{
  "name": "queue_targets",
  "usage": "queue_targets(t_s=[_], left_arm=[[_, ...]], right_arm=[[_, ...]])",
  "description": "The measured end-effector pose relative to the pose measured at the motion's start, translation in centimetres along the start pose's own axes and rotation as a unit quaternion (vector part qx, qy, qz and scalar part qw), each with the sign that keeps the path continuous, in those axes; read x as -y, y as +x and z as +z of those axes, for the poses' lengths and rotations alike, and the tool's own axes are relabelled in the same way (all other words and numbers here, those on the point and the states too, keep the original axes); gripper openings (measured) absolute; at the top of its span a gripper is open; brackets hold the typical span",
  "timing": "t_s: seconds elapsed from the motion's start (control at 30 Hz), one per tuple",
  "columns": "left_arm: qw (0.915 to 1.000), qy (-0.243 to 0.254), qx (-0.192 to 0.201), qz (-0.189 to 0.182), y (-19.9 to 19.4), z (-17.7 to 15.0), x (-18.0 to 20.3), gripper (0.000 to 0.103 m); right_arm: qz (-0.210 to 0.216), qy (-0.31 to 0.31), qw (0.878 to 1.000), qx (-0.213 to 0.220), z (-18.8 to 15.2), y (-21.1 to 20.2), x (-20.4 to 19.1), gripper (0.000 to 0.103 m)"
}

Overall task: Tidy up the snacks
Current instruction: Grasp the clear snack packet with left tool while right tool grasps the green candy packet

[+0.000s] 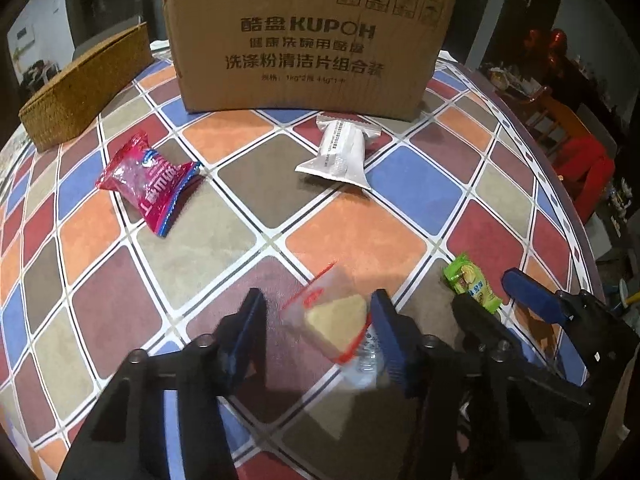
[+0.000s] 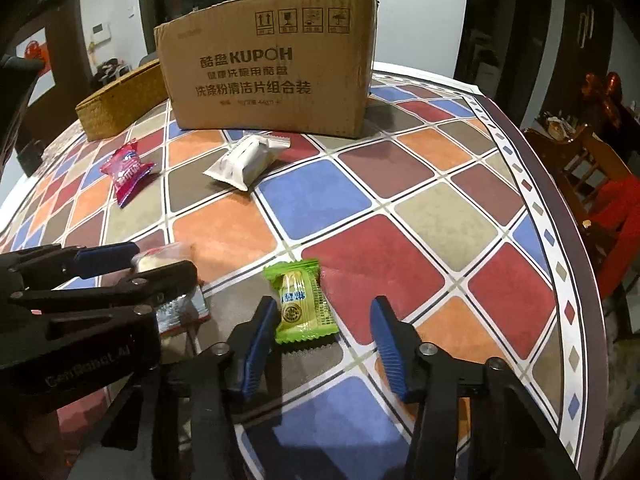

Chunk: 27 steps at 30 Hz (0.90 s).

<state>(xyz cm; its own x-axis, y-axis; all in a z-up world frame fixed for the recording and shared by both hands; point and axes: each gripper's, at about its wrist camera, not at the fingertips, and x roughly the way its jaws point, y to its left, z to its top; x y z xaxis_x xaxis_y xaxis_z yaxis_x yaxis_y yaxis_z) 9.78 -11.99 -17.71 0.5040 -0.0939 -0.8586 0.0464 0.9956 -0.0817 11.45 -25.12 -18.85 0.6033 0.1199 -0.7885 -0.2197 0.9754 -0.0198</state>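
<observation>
My left gripper [image 1: 318,312] is open around a clear-wrapped yellow cake snack [image 1: 338,326] that lies on the table; it shows in the right wrist view too [image 2: 160,260]. My right gripper [image 2: 322,320] is open around a green snack packet [image 2: 302,300], which the left wrist view also shows [image 1: 472,282]. A red snack packet [image 1: 148,178] lies at the left and a white snack packet [image 1: 340,152] lies in front of the cardboard box [image 1: 308,36]. Both show in the right wrist view: red [image 2: 128,168], white [image 2: 244,158].
A woven basket [image 1: 84,84] stands at the back left beside the box. The table has a checked colourful cloth [image 2: 372,264]. Its right edge drops off near wooden chairs [image 2: 592,176].
</observation>
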Motion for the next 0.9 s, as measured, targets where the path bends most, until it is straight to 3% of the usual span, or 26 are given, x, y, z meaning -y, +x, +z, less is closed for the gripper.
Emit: queue_targets(t_s=[0.03, 0.07, 0.1, 0.33, 0.4, 0.9], left_arm=[[1.0, 0.003, 0.001, 0.001, 0.0, 0.0, 0.0, 0.045], [1.0, 0.006, 0.003, -0.001, -0.1, 0.0, 0.1, 0.034], [1.0, 0.007, 0.003, -0.001, -0.1, 0.0, 0.1, 0.029], [0.9998, 0.015, 0.005, -0.009, -0.2, -0.2, 0.0, 0.023], [0.9998, 0.017, 0.005, -0.013, -0.3, -0.2, 0.0, 0.013], [0.9994, 0.015, 0.022, -0.022, -1.7, -0.1, -0.7, 0.011]], right_arm=[[0.001, -0.001, 1.0, 0.001, 0.0, 0.0, 0.0, 0.036], [0.003, -0.001, 1.0, 0.002, 0.1, 0.0, -0.1, 0.031], [0.003, -0.001, 1.0, 0.001, 0.1, 0.0, -0.1, 0.031], [0.002, 0.007, 1.0, 0.005, 0.2, -0.1, -0.1, 0.029], [0.001, 0.009, 1.0, 0.009, 0.2, -0.3, -0.1, 0.029], [-0.006, 0.029, 0.999, 0.031, 0.9, -2.0, 0.0, 0.029]])
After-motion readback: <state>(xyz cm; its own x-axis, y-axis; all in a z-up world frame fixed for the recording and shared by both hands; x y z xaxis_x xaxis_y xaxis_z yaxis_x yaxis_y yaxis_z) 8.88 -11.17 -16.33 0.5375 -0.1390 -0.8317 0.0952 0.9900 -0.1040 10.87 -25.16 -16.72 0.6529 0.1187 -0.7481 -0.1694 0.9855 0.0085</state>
